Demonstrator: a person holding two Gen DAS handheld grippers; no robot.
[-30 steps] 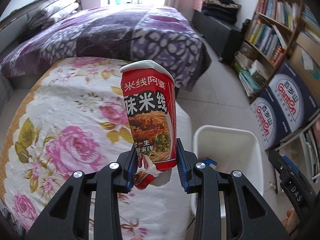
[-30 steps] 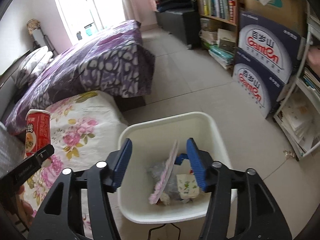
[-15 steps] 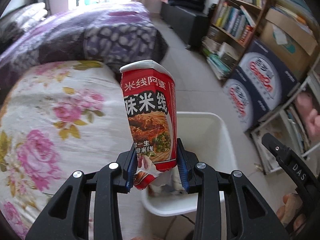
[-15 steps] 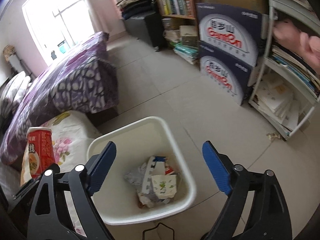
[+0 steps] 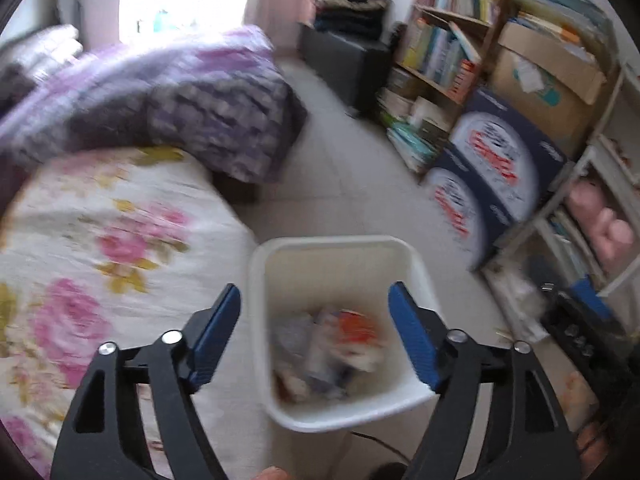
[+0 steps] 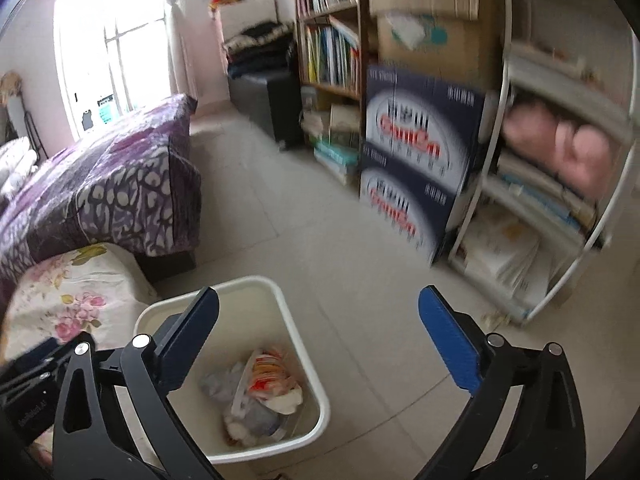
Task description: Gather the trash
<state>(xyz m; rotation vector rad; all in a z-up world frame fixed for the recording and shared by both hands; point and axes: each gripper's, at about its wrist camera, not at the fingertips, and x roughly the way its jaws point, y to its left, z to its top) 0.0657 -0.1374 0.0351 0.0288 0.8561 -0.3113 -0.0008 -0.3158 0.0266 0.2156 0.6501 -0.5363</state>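
2 grippers are over the white bin (image 5: 416,264), low in the frame. The left gripper (image 5: 314,336) and right gripper (image 6: 318,344) are both opening, nothing between them. The trash (image 6: 260,392) lies inside: light, soft, crushable wrappers, best pinched at a loose edge.

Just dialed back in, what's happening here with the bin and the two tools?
A person holds a tool in each hand over the white bin, which stands on the floor beside the flowered bed. The left tool sits right above the bin, jaws opening, nothing between them. The right tool is off to the bin's side, jaws opening and empty too. In the bin lies a heap of trash, a red and white wrapper on top. Neither tool carries anything.
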